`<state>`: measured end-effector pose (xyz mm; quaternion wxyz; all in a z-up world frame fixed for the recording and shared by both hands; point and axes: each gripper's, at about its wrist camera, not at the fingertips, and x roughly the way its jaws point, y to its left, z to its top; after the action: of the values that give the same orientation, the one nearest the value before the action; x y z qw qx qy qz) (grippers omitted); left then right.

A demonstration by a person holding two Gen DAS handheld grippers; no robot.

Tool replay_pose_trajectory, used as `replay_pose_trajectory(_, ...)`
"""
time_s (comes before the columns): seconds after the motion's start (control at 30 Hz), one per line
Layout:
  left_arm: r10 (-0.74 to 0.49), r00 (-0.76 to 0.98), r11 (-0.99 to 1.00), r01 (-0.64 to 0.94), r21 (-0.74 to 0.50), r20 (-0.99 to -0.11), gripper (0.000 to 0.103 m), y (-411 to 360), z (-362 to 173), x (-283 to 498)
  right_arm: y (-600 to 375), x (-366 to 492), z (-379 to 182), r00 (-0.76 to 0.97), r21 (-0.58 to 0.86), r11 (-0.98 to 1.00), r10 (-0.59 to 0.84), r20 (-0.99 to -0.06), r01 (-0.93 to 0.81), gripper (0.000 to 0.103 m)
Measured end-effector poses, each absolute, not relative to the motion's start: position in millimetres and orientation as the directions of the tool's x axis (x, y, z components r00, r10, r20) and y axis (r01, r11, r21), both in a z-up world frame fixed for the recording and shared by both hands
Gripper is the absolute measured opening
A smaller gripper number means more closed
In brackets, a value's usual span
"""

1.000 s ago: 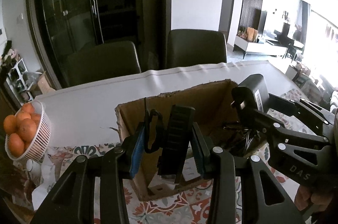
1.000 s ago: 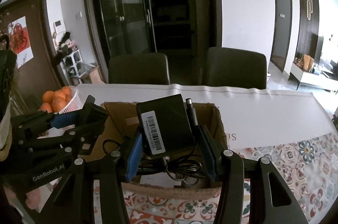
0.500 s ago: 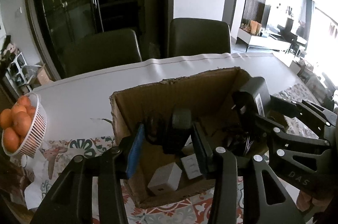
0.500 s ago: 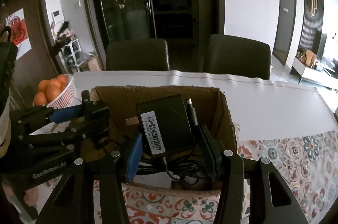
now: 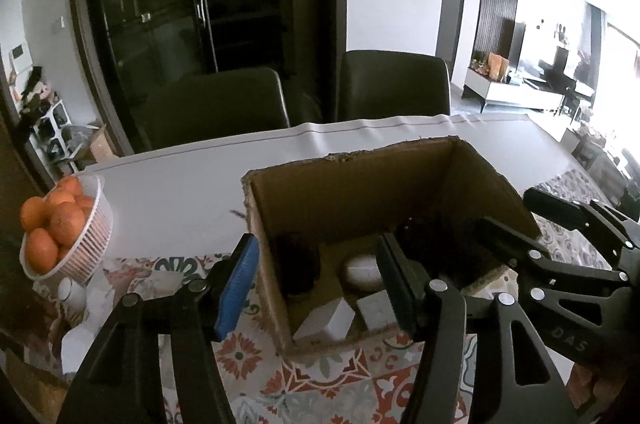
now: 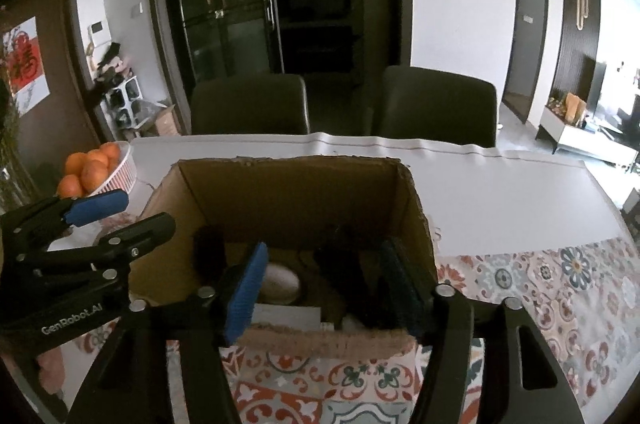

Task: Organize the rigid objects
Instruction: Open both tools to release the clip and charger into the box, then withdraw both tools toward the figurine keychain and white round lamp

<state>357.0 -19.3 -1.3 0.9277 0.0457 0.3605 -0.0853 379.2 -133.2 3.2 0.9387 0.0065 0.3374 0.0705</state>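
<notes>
Gaping empty, both hand-held grippers (image 5: 316,280) (image 6: 326,284) overhang the cardboard box (image 5: 360,184); only the left view shows white blocks (image 5: 326,318).

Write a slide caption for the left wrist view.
Open left tool above a cardboard box holding small electronics, oranges at left.

A cardboard box (image 5: 360,192) is set on the table (image 5: 180,184), with a basket of oranges (image 5: 60,232) to its left and two chairs (image 5: 392,84) behind.
</notes>
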Motion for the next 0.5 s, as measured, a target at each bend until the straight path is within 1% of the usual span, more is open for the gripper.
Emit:
replay_pose_trajectory(0.27,-0.138,0.738,0.983,0.185,0.002,-0.66,0.06,-10,8,324,-131,347,16,0.792,0.052,0.993,0.114,-0.6,-0.103,0.066)
replay_pose_trajectory(0.33,-0.137,0.746,0.983,0.184,0.004,-0.652,0.06,-8,12,316,-129,336,20,0.803,0.044,0.994,0.104,-0.587,-0.096,0.068)
replay_pose_trajectory(0.5,-0.124,0.763,0.985,0.173,0.015,-0.635,0.06,-5,20,295,-127,314,31,0.825,0.033,0.996,0.09,-0.558,-0.086,0.069)
